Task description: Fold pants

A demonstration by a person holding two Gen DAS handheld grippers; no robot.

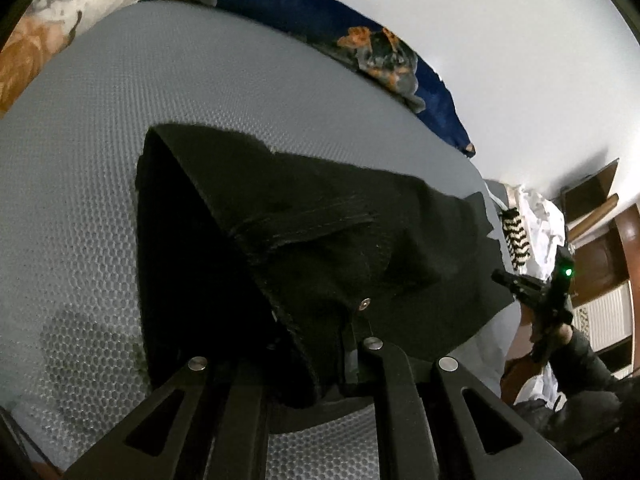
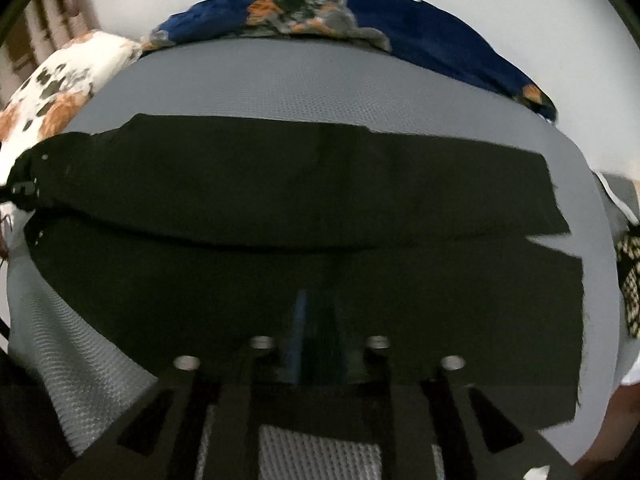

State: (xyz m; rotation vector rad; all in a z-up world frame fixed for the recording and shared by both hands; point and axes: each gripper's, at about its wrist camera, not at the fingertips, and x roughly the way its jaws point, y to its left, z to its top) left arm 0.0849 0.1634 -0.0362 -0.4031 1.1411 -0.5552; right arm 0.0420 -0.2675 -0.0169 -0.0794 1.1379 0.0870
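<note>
Black pants (image 1: 328,240) lie on a grey mesh mat (image 1: 80,168). In the left wrist view my left gripper (image 1: 320,344) is shut on the waistband by the metal button and lifts that end off the mat. My right gripper (image 1: 532,292) shows at the far right of this view, at the pants' edge. In the right wrist view the pants (image 2: 280,200) stretch across the mat (image 2: 320,88), one leg lying beside the other. My right gripper (image 2: 316,320) is closed on the near edge of the lower leg, its fingers dark against the cloth.
A blue floral blanket (image 1: 360,40) lies along the mat's far edge, also in the right wrist view (image 2: 360,12). A white and orange floral pillow (image 2: 60,80) sits at the left. A black-and-white patterned cloth (image 1: 516,236) and white fabric lie beyond the mat's right end.
</note>
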